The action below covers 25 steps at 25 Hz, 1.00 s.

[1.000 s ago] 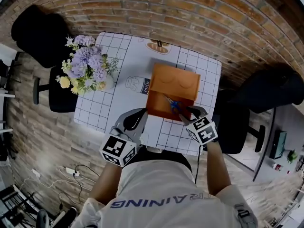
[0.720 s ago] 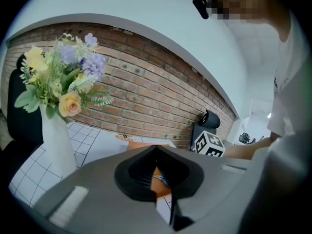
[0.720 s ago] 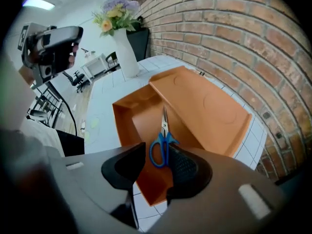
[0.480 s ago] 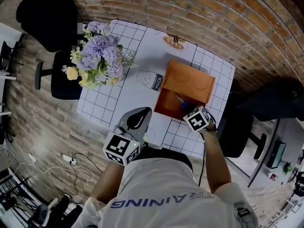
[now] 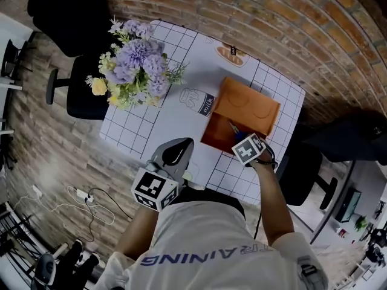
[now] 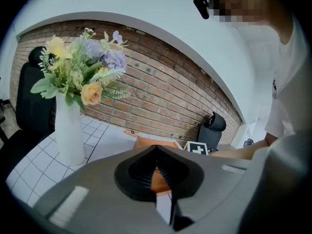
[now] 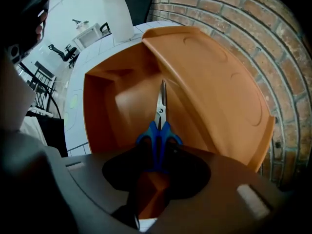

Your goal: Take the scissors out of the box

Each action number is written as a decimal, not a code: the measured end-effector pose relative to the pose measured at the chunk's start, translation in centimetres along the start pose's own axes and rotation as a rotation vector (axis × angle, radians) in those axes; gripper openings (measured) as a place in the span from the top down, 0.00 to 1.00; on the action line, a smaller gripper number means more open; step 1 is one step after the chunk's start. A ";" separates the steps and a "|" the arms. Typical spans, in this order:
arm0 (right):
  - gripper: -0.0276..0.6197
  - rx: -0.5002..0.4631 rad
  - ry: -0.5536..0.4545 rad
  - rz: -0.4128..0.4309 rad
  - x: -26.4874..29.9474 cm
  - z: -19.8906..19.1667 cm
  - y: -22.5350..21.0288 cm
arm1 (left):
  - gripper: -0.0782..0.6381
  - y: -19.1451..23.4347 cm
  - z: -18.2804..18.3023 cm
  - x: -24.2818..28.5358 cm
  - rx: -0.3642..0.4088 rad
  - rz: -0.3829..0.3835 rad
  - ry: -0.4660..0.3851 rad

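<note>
An orange box [image 5: 213, 139] stands on the white gridded table [image 5: 157, 125], its lid [image 5: 248, 104] open and leaning back. Scissors with blue handles [image 7: 158, 130] lie inside, blades pointing at the far wall, also seen in the head view as scissors [image 5: 234, 128]. My right gripper [image 5: 243, 140] points straight down into the box. In its own view the right gripper [image 7: 157, 155] has the blue handles between its jaws, which have just been closing; the pads do not visibly press. My left gripper [image 5: 184, 144] hovers at the table's near edge, shut and empty, left of the box.
A white vase [image 6: 68, 130] of purple and yellow flowers [image 5: 136, 65] stands at the table's left. Black chairs [image 5: 66, 5] [image 5: 357, 138] flank the table. Brick wall [image 6: 161, 96] lies behind. Cables [image 5: 84, 198] lie on the floor at lower left.
My right gripper has dropped into the box and tipped to point down over the scissors' handles. The left gripper has only drifted a little near the table edge.
</note>
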State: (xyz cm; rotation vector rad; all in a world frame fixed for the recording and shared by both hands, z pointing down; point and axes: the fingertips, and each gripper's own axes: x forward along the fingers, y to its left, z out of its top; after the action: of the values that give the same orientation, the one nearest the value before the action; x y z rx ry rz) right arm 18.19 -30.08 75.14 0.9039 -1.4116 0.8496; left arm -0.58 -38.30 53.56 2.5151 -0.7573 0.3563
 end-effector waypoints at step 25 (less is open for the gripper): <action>0.80 -0.075 -0.245 -0.038 -5.6 1.5 2.3 | 0.89 -0.7 2.5 0.4 0.039 -0.072 -0.031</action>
State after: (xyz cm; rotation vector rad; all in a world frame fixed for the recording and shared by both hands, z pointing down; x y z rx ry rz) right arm 15.45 -30.20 69.51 0.9993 -1.6213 0.6687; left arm 0.38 -39.27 51.31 2.5821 -0.6754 0.3112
